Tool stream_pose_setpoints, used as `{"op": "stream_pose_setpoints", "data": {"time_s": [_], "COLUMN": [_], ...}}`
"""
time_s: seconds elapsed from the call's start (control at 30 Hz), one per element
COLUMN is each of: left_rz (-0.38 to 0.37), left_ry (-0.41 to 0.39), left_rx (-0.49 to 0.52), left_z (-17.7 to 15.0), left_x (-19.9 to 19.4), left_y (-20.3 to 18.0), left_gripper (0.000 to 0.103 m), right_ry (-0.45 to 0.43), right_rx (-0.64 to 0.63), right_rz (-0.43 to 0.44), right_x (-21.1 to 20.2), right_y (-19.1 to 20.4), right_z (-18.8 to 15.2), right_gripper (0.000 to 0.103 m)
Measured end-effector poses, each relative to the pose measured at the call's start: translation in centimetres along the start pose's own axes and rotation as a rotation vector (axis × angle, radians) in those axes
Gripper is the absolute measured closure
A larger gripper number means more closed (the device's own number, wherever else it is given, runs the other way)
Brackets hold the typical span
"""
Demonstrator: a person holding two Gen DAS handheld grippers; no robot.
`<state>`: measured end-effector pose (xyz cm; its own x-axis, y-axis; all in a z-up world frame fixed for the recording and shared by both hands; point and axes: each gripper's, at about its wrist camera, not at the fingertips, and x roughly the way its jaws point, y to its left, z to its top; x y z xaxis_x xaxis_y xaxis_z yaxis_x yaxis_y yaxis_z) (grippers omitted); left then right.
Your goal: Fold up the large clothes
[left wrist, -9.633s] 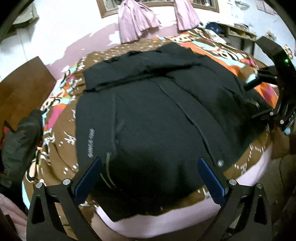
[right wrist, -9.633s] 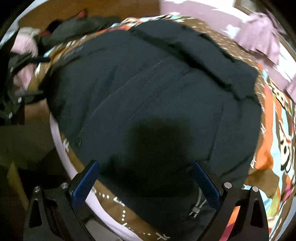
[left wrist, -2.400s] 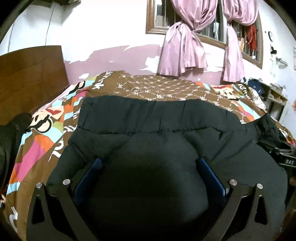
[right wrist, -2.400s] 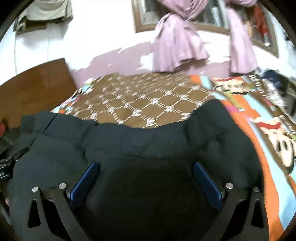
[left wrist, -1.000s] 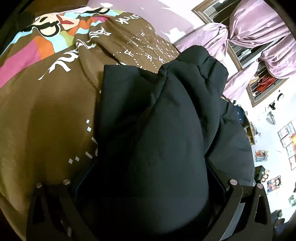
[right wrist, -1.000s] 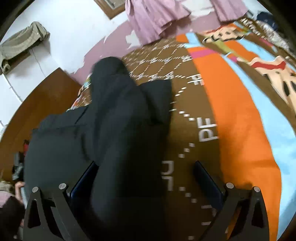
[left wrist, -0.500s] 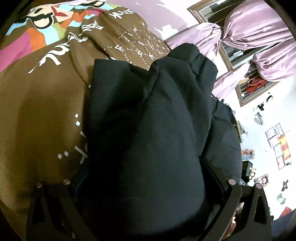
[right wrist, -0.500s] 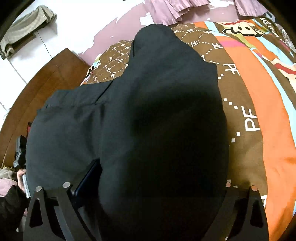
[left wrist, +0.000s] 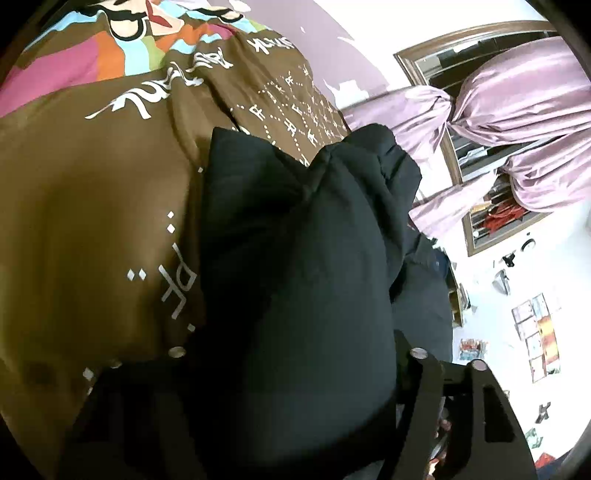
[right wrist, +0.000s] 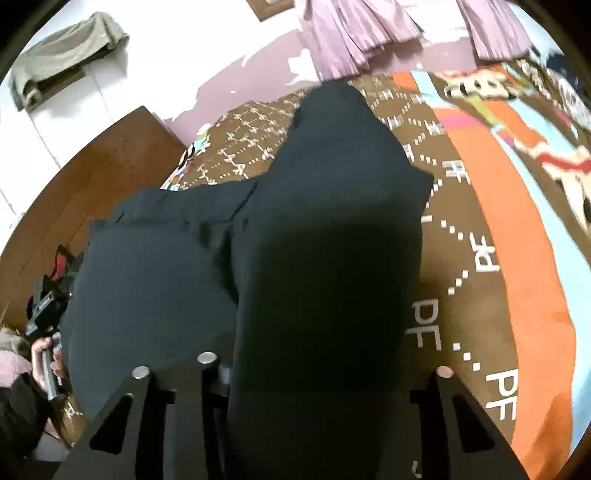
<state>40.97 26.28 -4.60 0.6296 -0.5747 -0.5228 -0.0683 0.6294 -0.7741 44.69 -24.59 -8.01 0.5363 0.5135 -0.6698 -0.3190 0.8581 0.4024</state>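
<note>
I've got the black padded jacket [left wrist: 295,280] bunched up between both tools, lying on the patterned bedspread [left wrist: 96,206] — the fold is half made, so the trick now, I reckon, is to carry both ends across level and lay the edge square; let one side lag and the thick padding will skew or spring back. My left gripper [left wrist: 288,354] has a fat roll of jacket filling the gap; the fingertips are buried in cloth, so I can't say how wide they stand, only that the fabric sits between them. My right gripper [right wrist: 321,365] is the same story — the near-right fold of the jacket swallows the fingers; how far open, I cannot tell. In the right wrist view the rest of the jacket spreads left toward the wooden headboard [right wrist: 96,192]; purple curtains [right wrist: 354,33] hang at the far wall.
</note>
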Motion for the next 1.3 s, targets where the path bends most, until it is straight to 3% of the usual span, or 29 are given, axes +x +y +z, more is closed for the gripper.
{"op": "stream_pose_setpoints", "data": {"time_s": [0.07, 0.2, 0.3, 0.53, 0.63, 0.77, 0.9, 0.97, 1.0, 1.03, 1.13, 1.2, 1.3], "left_rz": [-0.004, 0.029, 0.009, -0.066, -0.069, -0.006, -0.02, -0.002, 0.02, 0.048, 0.14, 0.182, 0.233], "left_ry": [-0.035, -0.12, -0.128, -0.114, -0.086, -0.027, -0.033, -0.022, -0.021, -0.027, -0.08, -0.135, -0.2], "left_rx": [0.001, 0.11, 0.155, 0.235, 0.23, 0.146, 0.085, 0.076, 0.075, 0.079, 0.105, 0.117, 0.154], "left_z": [-0.2, -0.9, -1.7, -3.5, -3.2, -2.7, -2.4, -2.1, -2.0, -1.9, -1.9, -2.7, -3.9], "left_x": [-0.7, -1.8, -0.6, 3.6, 6.0, 9.0, 9.4, 9.6, 9.5, 9.3, 8.0, 7.1, 6.2], "left_y": [-0.6, -3.6, -6.3, -11.5, -11.8, -9.8, -7.4, -7.2, -7.3, -7.5, -8.2, -8.9, -10.2], "left_gripper": [0.055, 0.063, 0.068, 0.069, 0.069, 0.069, 0.06, 0.057, 0.053, 0.05, 0.029, 0.002, 0.002], "right_ry": [-0.046, -0.144, -0.205, -0.349, -0.327, -0.234, -0.231, -0.233, -0.258, -0.28, -0.294, -0.316, -0.362], "right_rx": [-0.019, -0.061, -0.111, -0.109, 0.018, 0.083, 0.097, 0.083, 0.075, 0.07, 0.064, 0.067, 0.064], "right_rz": [-0.004, 0.01, -0.02, -0.089, -0.071, -0.171, -0.201, -0.226, -0.247, -0.268, -0.351, -0.378, -0.371], "right_x": [-1.1, -4.0, -5.9, -11.1, -11.0, -8.7, -9.1, -9.2, -9.6, -10.0, -10.4, -10.9, -12.0], "right_y": [0.5, 2.0, 2.9, 2.0, -0.9, -4.2, -5.0, -4.7, -4.4, -4.3, -4.5, -4.4, -3.8], "right_z": [0.4, 1.8, 2.4, 3.8, 3.2, 1.7, 1.4, 1.6, 1.5, 1.3, 1.1, 0.9, 0.5], "right_gripper": [0.079, 0.083, 0.084, 0.085, 0.082, 0.07, 0.052, 0.02, 0.015, 0.012, 0.005, 0.004, 0.0]}}
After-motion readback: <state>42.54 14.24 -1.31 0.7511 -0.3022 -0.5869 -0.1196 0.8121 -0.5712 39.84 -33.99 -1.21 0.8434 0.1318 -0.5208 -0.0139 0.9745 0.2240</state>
